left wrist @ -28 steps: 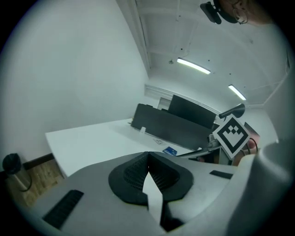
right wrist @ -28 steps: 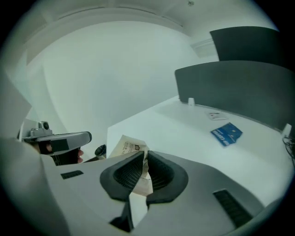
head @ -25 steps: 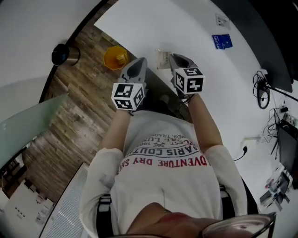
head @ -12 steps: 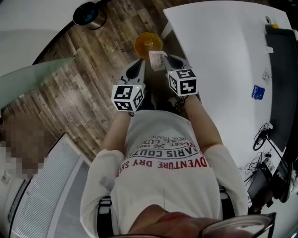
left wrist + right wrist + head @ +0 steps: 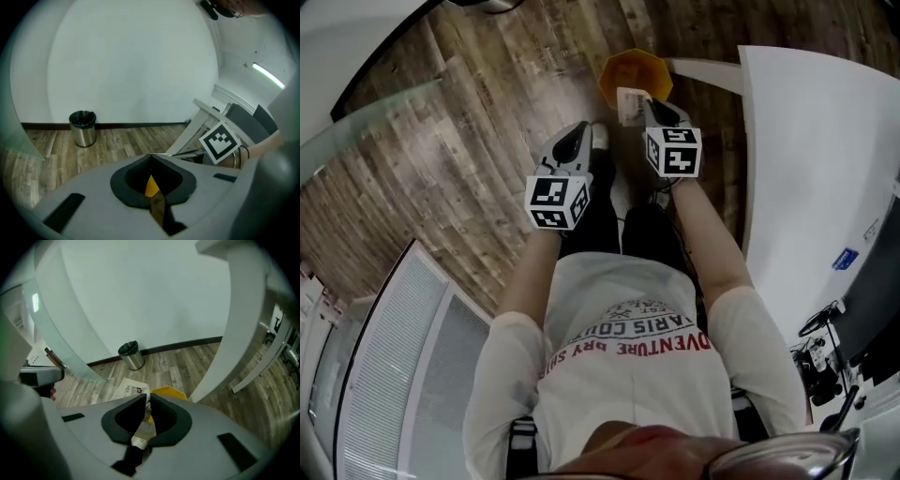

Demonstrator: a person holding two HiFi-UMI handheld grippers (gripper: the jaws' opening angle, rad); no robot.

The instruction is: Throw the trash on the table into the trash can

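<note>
The person wears a white short-sleeved T-shirt (image 5: pixel 628 375) printed across the chest with arched red and dark lettering, over dark trousers (image 5: pixel 647 234). A dark spectacle rim (image 5: pixel 787 450) shows at the bottom edge. The left gripper (image 5: pixel 583 127) and right gripper (image 5: pixel 643 103) have smooth pale grey shells with black-lined jaw hollows. Each carries a white cube with black square markers (image 5: pixel 556 202).

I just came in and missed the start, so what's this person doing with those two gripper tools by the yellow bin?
A person is clearing trash with hand-held grippers. The right gripper is shut on a printed paper scrap and holds it at the near rim of the yellow trash can, which stands on the wood floor beside the white table. The scrap is not yet dropped. The left gripper is shut and empty.
</note>
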